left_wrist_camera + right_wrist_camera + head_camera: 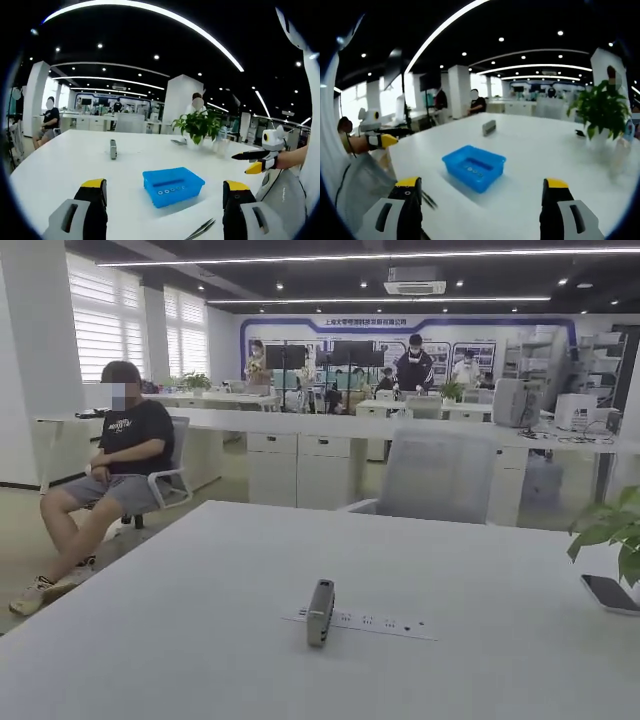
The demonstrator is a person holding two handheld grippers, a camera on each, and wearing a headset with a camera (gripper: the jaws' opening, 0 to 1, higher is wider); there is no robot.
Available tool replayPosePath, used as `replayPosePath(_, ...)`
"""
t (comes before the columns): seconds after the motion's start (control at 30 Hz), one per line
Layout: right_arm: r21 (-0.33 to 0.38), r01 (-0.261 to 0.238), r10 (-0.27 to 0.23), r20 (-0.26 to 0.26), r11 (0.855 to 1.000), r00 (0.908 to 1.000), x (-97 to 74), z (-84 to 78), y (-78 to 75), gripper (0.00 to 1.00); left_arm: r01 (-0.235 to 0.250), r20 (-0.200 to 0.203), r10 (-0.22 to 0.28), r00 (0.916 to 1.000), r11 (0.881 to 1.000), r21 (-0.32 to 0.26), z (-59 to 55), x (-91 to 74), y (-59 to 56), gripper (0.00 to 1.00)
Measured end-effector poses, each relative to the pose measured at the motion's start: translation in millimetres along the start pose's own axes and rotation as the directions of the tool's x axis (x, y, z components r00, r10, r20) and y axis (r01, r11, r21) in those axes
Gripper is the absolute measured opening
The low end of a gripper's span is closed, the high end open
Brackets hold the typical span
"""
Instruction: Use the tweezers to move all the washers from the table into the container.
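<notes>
Left gripper and right gripper gape wide, empty, above white table bearing blue container amid bright office.

A shallow, rectangular blue plastic container stands upright and open on the white table. Several small round metal washers lie flat in a short row on its floor, close together near one long wall. A pair of slim grey metal tweezers lies flat on the table, at a slant, near the container and clear of it, its two thin arms slightly parted.
</notes>
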State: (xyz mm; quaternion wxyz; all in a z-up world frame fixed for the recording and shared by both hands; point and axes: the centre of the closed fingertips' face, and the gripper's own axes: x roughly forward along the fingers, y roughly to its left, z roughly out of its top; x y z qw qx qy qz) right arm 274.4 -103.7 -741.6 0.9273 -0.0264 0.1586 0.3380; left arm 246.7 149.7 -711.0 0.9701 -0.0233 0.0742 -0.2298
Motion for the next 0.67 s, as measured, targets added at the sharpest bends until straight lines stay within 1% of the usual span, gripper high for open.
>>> replayPosePath(0.03,-0.012,0.013,-0.013,0.002,1.000,0.9999,-0.7,0.0,-1.4,0.99,0.002,0.011,-0.002,0.9999,1.000,0.004,0.7,0.0,-1.0,0.99)
replayPosePath(0.07,-0.055,0.051,-0.051,-0.002,0.997,0.9987,-1.7,0.5,-7.5,0.99,0.002,0.036,-0.002,0.9994,1.000,0.009,2.5,0.1,-1.4,0.99)
replayPosePath(0.1,-0.101,0.079,-0.080,-0.004,0.992,0.9968,-2.8,2.1,-10.9,0.99,0.003,0.047,-0.003,0.9989,1.000,0.006,2.7,0.4,-1.1,0.99)
replayPosePath(0.13,-0.166,0.103,-0.102,0.009,0.981,0.9947,-4.2,6.7,-13.1,0.99,0.003,0.042,-0.003,0.9991,1.000,-0.009,2.1,0.6,0.9,0.99)
replayPosePath(0.17,-0.205,0.115,-0.112,0.027,0.972,0.9934,-4.8,10.7,-13.2,0.99,-0.001,0.043,0.002,0.9991,1.000,-0.026,2.2,0.6,2.2,0.99)
replayPosePath(0.2,-0.218,0.132,-0.127,0.038,0.967,0.9912,-6.0,13.7,-13.5,0.99,-0.008,0.048,0.010,0.9988,0.999,-0.034,2.7,0.2,4.7,0.99)
replayPosePath(0.3,-0.221,0.159,-0.148,0.066,0.962,0.9868,-8.8,19.2,-16.0,0.99,-0.028,0.078,0.031,0.9965,0.999,-0.035,7.3,-1.6,9.5,0.99)
replayPosePath(0.33,-0.213,0.159,-0.146,0.075,0.964,0.9865,-9.8,20.1,-17.2,0.99,-0.030,0.088,0.034,0.9956,0.999,-0.043,8.7,-2.1,10.7,0.99)
replayPosePath(0.4,-0.163,0.158,-0.145,0.088,0.974,0.9855,-10.4,20.5,-20.7,0.99,-0.037,0.093,0.042,0.9948,0.998,-0.051,8.7,-2.2,12.8,0.99)
replayPosePath(0.43,-0.148,0.162,-0.150,0.087,0.976,0.9848,-11.0,19.8,-23.5,0.99,-0.043,0.079,0.048,0.9958,0.997,-0.071,5.7,-1.5,15.2,0.99)
replayPosePath(0.47,-0.131,0.166,-0.155,0.086,0.977,0.9841,-11.6,18.9,-25.8,0.99,-0.044,0.073,0.050,0.9961,0.996,-0.082,4.2,-1.3,16.0,0.99)
replayPosePath(0.53,-0.095,0.191,-0.182,0.095,0.977,0.9787,-15.0,18.8,-34.9,0.99,-0.048,0.074,0.055,0.9958,0.995,-0.088,3.9,-2.1,16.8,0.99)
replayPosePath(0.6,-0.047,0.216,-0.209,0.128,0.975,0.9696,-19.5,23.4,-42.4,0.99,-0.052,0.084,0.059,0.9947,0.995,-0.087,5.8,-2.8,17.1,0.99)
replayPosePath(0.63,-0.023,0.233,-0.228,0.146,0.972,0.9627,-23.0,26.2,-46.8,0.99,-0.054,0.084,0.061,0.9946,0.995,-0.084,5.9,-2.8,17.4,0.99)
replayPosePath(0.67,-0.009,0.244,-0.240,0.155,0.970,0.9584,-25.1,27.2,-50.4,0.99,-0.054,0.083,0.061,0.9946,0.995,-0.084,5.6,-3.1,17.1,0.99)
